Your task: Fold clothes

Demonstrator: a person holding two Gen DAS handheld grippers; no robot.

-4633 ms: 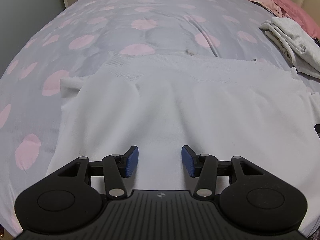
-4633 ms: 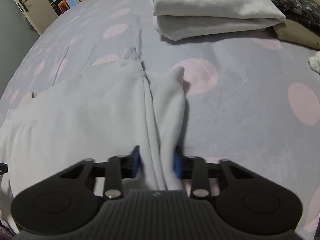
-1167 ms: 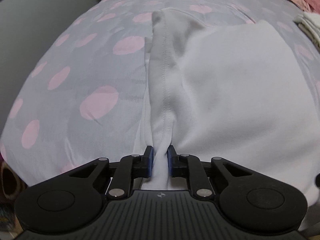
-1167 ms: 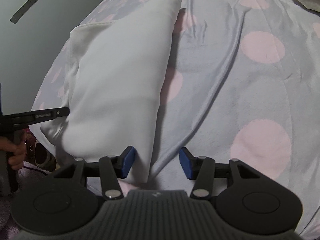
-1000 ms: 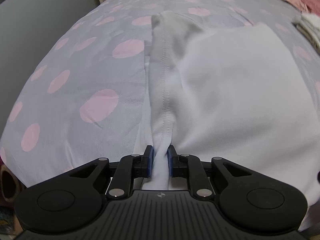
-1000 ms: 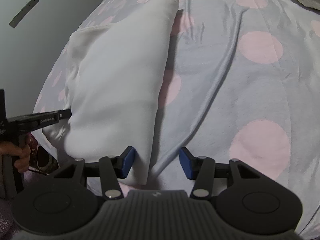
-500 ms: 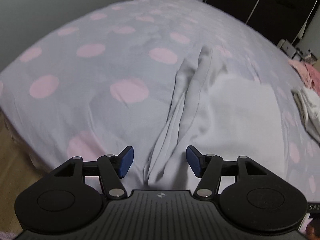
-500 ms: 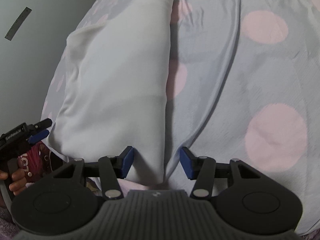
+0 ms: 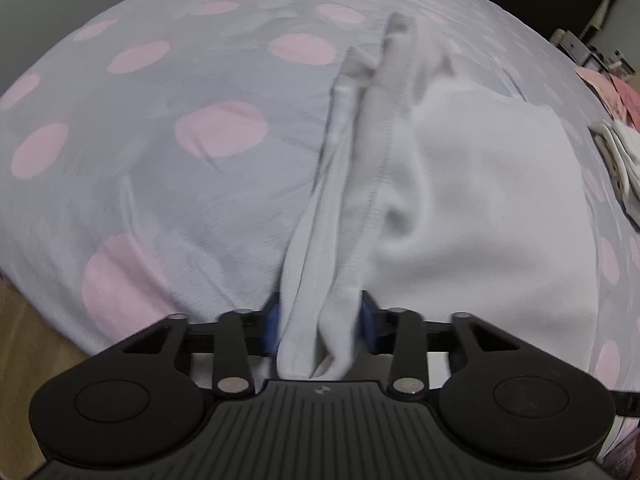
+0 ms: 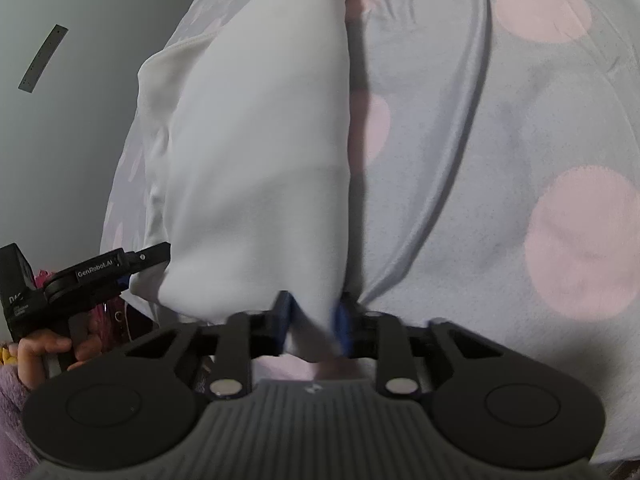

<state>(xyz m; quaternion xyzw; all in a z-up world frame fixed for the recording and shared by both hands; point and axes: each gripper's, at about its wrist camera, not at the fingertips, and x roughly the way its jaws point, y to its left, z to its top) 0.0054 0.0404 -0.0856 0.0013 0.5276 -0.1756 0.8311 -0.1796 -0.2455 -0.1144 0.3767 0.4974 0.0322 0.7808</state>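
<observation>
The white garment [image 9: 480, 200] stretches lengthwise straight ahead from both grippers. The left gripper [image 9: 318, 326] and right gripper [image 10: 312, 322] are closing, each pinching its near edge.

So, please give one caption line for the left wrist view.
Left gripper closing on the bunched edge of a white garment lying on a dotted bedspread.

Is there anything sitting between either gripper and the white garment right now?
Nothing visible. The white garment already lies between the closing jaws of both the left gripper and the right gripper, on the polka-dot bedspread.
</observation>
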